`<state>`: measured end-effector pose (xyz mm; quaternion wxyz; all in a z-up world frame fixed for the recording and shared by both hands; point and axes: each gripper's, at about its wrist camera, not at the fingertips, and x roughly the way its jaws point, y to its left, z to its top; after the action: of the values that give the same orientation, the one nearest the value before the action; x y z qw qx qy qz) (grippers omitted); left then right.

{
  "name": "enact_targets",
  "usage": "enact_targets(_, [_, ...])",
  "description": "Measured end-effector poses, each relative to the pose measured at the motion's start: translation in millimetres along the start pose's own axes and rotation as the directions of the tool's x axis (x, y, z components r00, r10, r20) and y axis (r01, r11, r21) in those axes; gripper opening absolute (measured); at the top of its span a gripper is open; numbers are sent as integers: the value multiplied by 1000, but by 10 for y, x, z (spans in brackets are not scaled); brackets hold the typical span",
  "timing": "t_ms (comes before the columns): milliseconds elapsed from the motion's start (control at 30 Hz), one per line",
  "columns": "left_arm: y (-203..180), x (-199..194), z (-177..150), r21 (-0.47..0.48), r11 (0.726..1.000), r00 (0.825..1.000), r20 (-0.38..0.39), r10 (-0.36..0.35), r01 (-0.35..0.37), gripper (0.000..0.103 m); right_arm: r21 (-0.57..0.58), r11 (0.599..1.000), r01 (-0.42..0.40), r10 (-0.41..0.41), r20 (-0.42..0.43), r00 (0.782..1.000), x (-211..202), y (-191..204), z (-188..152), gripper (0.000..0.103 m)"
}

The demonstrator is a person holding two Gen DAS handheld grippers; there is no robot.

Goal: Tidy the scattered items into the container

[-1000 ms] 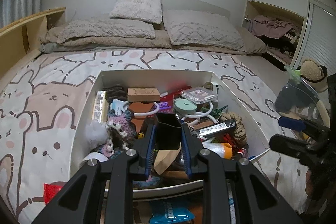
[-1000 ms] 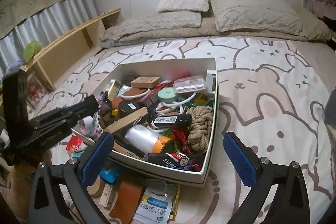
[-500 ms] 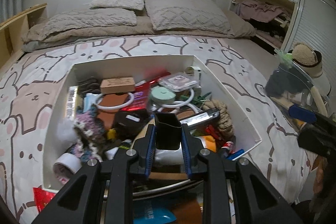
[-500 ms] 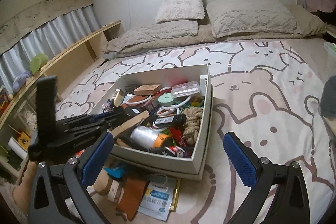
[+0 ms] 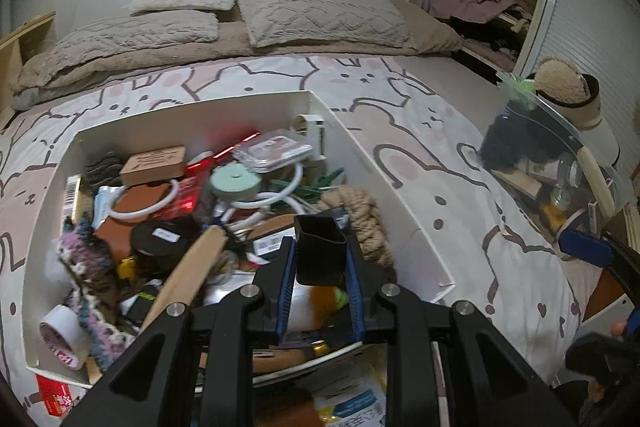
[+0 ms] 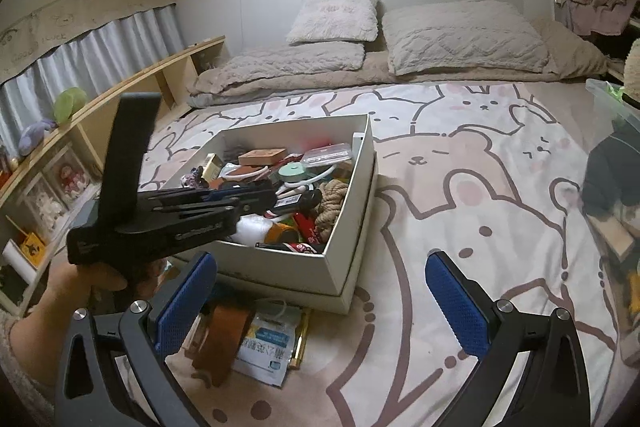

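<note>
Sitting clamped between the two blue pads of the left claw (image 5: pixel 320 265): one small black open-topped cup (image 5: pixel 320 251), upright, hanging above the near half of the white box (image 5: pixel 384 187). Lying on the bunny-print bed cover (image 6: pixel 460 187), that one box, already heaped with clutter: one coil of tan rope (image 5: pixel 362 211), two white rings (image 5: pixel 168 201), one mint-green round disc (image 5: pixel 236 181), one small cardboard carton (image 5: pixel 154 161), one clear flat plastic case (image 5: pixel 272 151), one black round tin (image 5: pixel 162 235), one crocheted piece in pink and blue (image 5: pixel 88 259), one roll of white tape (image 5: pixel 64 331) in the near left corner. Resting diagonally over the pile, one wooden handle (image 5: pixel 186 269). Lying outside on the cover, just beside the box's near wall: one brown leather piece (image 6: pixel 222 339), one blue-and-white packet (image 6: pixel 268 347), one red packet (image 5: pixel 52 393). Gripping the left tool from below in the right wrist view, one bare hand (image 6: pixel 88 283). Hanging low over the bed cover near the box's front corner, the right claw (image 6: pixel 320 303), spread wide apart and holding nothing. Standing at the bed's right edge, one clear plastic bin (image 5: pixel 560 163) with dark contents. Lining the head of the bed, three beige pillows (image 6: pixel 460 35).
</note>
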<state>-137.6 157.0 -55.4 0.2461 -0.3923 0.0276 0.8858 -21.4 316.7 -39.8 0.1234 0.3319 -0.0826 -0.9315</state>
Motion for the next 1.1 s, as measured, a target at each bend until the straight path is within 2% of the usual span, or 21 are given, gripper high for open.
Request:
enact_targets(267, [-232, 104, 24, 34, 999, 1000, -27, -11, 12, 24, 20, 1000, 4, -4, 4, 1000, -61, -102, -48, 103])
enact_targets(500, [-318, 163, 10, 43, 999, 999, -49, 15, -13, 24, 36, 999, 9, -9, 6, 1000, -96, -183, -83, 103])
enact_targets(533, [-310, 167, 7, 34, 999, 998, -53, 17, -15, 29, 36, 999, 9, -9, 5, 1000, -99, -187, -85, 103])
enact_targets(567, [-292, 168, 3, 16, 1000, 998, -59, 14, -13, 54, 36, 999, 10, -10, 4, 1000, -100, -188, -84, 103])
enact_targets(633, [-255, 140, -2, -16, 1000, 999, -48, 14, -15, 87, 36, 999, 13, -13, 3, 1000, -110, -193, -86, 103])
enact_targets(1100, [-243, -2, 7, -24, 1000, 999, -33, 13, -13, 87, 30, 999, 17, -17, 16, 1000, -208, -133, -48, 103])
